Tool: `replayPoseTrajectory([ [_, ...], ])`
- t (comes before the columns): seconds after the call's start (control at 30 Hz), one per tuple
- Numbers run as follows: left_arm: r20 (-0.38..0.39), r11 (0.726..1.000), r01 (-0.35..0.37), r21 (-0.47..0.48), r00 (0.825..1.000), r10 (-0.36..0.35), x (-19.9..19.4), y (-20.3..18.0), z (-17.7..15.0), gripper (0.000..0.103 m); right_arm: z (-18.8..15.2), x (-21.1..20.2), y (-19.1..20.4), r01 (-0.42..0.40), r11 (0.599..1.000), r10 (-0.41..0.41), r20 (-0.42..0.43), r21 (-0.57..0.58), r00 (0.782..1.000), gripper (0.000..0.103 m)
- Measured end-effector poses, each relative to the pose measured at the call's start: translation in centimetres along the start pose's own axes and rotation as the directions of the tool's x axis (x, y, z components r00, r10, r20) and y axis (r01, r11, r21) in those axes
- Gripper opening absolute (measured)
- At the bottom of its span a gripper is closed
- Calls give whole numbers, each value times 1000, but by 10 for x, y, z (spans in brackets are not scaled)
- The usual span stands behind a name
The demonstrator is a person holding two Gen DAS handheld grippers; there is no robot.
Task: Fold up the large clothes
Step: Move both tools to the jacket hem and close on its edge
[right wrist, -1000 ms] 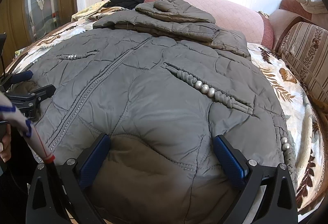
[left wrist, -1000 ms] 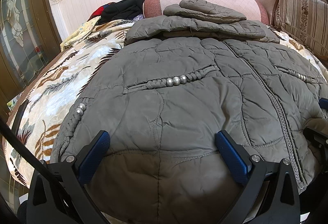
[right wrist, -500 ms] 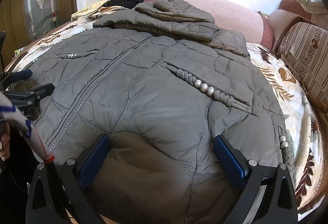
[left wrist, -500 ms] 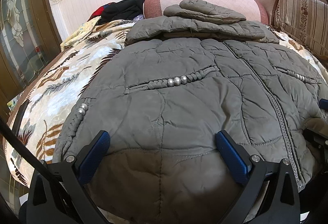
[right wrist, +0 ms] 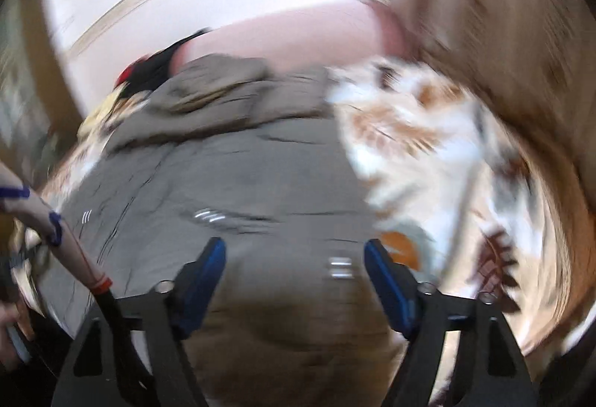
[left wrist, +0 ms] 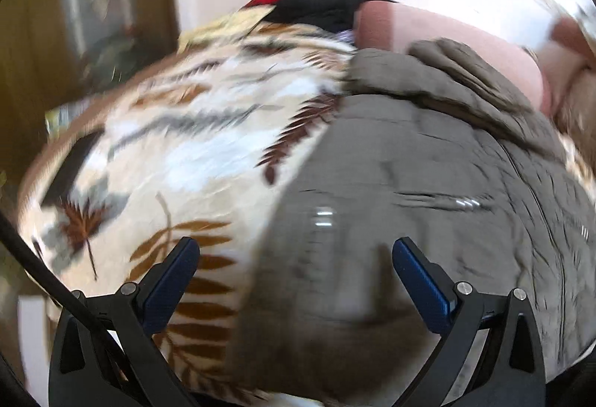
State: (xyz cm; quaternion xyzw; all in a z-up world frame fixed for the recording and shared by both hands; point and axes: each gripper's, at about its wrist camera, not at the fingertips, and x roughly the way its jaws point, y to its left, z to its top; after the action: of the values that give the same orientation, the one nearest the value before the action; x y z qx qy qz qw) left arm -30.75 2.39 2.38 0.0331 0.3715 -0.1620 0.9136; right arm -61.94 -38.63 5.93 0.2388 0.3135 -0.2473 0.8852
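A grey-olive quilted jacket (left wrist: 428,221) lies flat on the bed, its sleeves and hood folded over the far end (right wrist: 231,98). Both views are heavily blurred. My left gripper (left wrist: 294,265) is open and wide over the jacket's left edge, one finger over the blanket and the other over the jacket. My right gripper (right wrist: 294,276) hangs over the jacket's right lower edge. Its jaws are closing with the puffy hem between them, and the blue pads (right wrist: 387,284) do not visibly press on it.
A leaf-patterned blanket (left wrist: 178,161) covers the bed on both sides of the jacket. A pink bolster (left wrist: 465,45) and dark clothes (left wrist: 316,10) lie at the head end. A wooden glazed door (left wrist: 93,16) stands left, a striped cushion (right wrist: 521,53) right. A person's sleeve (right wrist: 41,217) shows in the right wrist view.
Both grippers swung apart and rolled: the left one toward the jacket's left edge, the right one toward its right edge. The right jaws have narrowed. Everything is now motion-blurred.
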Motion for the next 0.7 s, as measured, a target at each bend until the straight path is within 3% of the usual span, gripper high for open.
replayPoseTrajectory([
  [0.13, -63, 983, 93, -158, 993, -104, 17, 33, 0, 96, 2, 17, -53, -131, 955, 148, -44, 266, 988, 72],
  [0.23, -92, 965, 149, -216, 981, -172, 25, 38, -3, 95, -4, 33, -58, -166, 929, 205, -89, 331, 975, 71],
  [0.47, -119, 971, 195, -139, 970, -211, 10, 3, -24, 95, -21, 30, -36, -213, 926, 264, -131, 311, 956, 71],
  [0.7, -96, 976, 216, -38, 971, -218, -12, -43, -48, 95, -63, 9, 9, -293, 911, 343, -140, 290, 929, 70],
])
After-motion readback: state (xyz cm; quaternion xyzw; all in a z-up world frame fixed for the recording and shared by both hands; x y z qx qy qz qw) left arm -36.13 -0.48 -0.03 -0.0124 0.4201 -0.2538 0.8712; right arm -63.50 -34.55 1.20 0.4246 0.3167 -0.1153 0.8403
